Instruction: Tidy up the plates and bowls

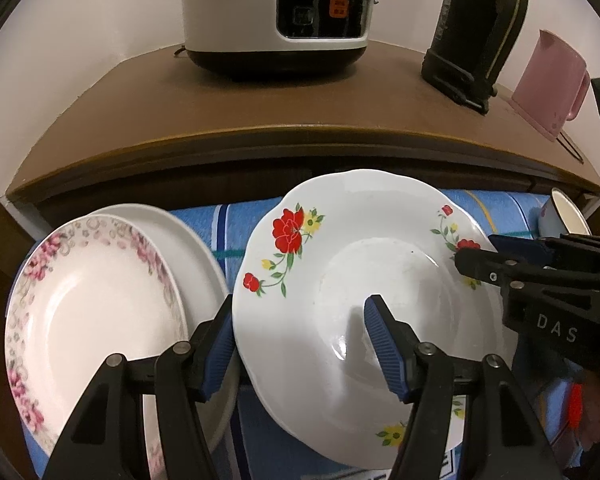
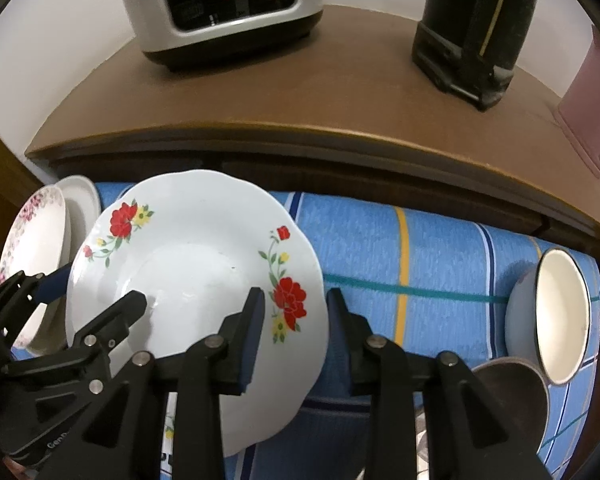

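A white deep plate with red flowers (image 1: pixel 340 248) (image 2: pixel 196 248) is tilted up over the blue striped cloth (image 2: pixel 432 248). My left gripper (image 1: pixel 300 312) straddles its left rim, one pad outside the edge and the other on the inner face. My right gripper (image 2: pixel 295 294) clamps the opposite rim, one finger on the face beside a red flower and one behind the edge. Each gripper also shows in the other's view: right gripper (image 1: pixel 484 254), left gripper (image 2: pixel 100 288). A pink-flowered plate (image 1: pixel 92 312) lies on a plain white plate (image 1: pixel 196 248) at the left.
A cream bowl with a dark rim (image 2: pixel 560 312) lies on its side at the right, with a dark brown bowl (image 2: pixel 512 396) in front of it. On the wooden shelf (image 1: pixel 260 112) behind stand a rice cooker (image 1: pixel 276 12), a black kettle (image 1: pixel 476 36) and a pink jug (image 1: pixel 548 80).
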A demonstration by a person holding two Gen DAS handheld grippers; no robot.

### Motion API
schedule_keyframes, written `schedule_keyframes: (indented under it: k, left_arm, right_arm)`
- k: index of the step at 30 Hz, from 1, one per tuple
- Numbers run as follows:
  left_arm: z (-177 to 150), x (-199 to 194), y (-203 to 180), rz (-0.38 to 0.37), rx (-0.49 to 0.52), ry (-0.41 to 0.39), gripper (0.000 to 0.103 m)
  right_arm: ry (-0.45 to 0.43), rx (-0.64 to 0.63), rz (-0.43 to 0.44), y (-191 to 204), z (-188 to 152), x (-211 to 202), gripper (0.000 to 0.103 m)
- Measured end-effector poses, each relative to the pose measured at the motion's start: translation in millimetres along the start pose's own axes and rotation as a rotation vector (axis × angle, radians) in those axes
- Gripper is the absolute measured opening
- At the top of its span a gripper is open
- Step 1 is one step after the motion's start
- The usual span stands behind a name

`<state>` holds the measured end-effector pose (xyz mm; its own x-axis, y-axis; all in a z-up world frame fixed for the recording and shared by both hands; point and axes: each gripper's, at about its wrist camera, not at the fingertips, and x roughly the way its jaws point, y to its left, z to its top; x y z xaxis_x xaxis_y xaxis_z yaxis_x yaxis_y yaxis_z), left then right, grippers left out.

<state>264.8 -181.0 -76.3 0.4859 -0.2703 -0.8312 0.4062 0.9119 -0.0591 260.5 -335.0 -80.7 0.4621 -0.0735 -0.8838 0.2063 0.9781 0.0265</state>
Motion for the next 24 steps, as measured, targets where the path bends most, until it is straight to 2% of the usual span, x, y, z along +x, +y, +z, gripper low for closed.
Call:
schedule_keyframes:
  k: [11,16,17,19,20,23,24]
  left_arm:
    - [-26,-14,-2,0.016,-0.016,-0.01,0.065]
    - [-38,-21,-1,0.038,-0.016,-0.037,0.065]
    - [-40,-21,-1,0.047,-0.015,-0.046,0.063]
    - [-41,-22,1,0.084,-0.019,-0.062,0.05]
    - [-42,-21,1,0.099,-0.02,-0.068,0.048]
    - [-44,-21,1,0.119,-0.01,-0.075,0.045]
    - [-45,-20,2,0.133,-0.007,-0.078,0.041]
  right_arm:
    - [-0.015,-0.036,-0.019,15,-12,-1,0.032]
    - [-0.032,-0.043,-0.035,22,-16,2,0.025]
    - [-0.037,-0.047,-0.042,23,-17,2,0.024]
    - [-0.046,-0.053,-0.052,27,-18,4,0.024]
    - [-0.048,-0.05,-0.048,16,-22,2,0.024]
    - [-0.049,-0.037,-0.048,17,-22,0,0.024]
    - [-0.053,-0.037,-0.046,18,-24,0,0.025]
